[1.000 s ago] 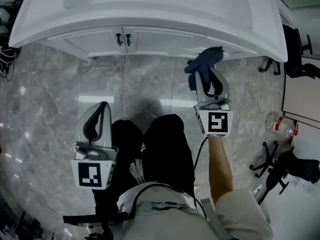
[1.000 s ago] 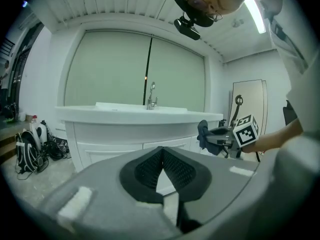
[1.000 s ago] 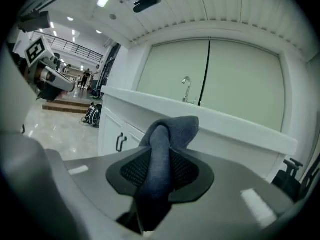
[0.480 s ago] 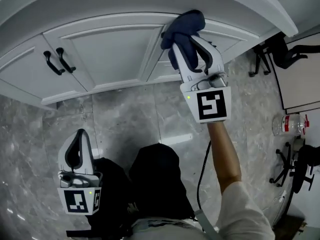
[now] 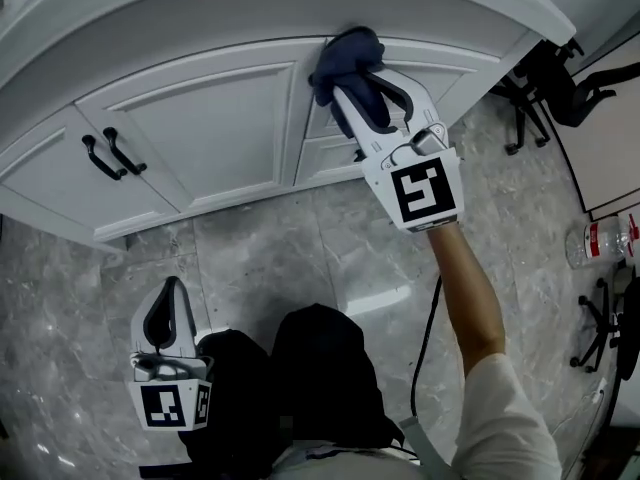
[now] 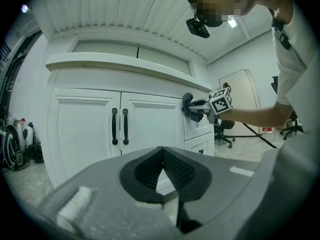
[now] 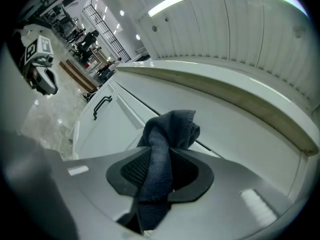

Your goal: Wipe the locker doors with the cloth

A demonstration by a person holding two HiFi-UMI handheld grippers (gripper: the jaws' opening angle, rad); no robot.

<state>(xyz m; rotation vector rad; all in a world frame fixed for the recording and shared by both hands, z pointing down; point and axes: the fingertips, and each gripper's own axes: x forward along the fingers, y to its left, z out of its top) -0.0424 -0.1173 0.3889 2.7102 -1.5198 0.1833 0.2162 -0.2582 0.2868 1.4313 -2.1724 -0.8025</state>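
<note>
One outstretched arm (image 5: 468, 288) holds cloth (image 5: 346, 52) at locker door (image 5: 210, 128).

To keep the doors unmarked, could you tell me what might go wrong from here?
The cloth is a bunched wad pinched in the right gripper; it may slip out, or the hard jaws may scrape the door. The countertop overhang sits just above, so an upward stroke could knock it.
</note>
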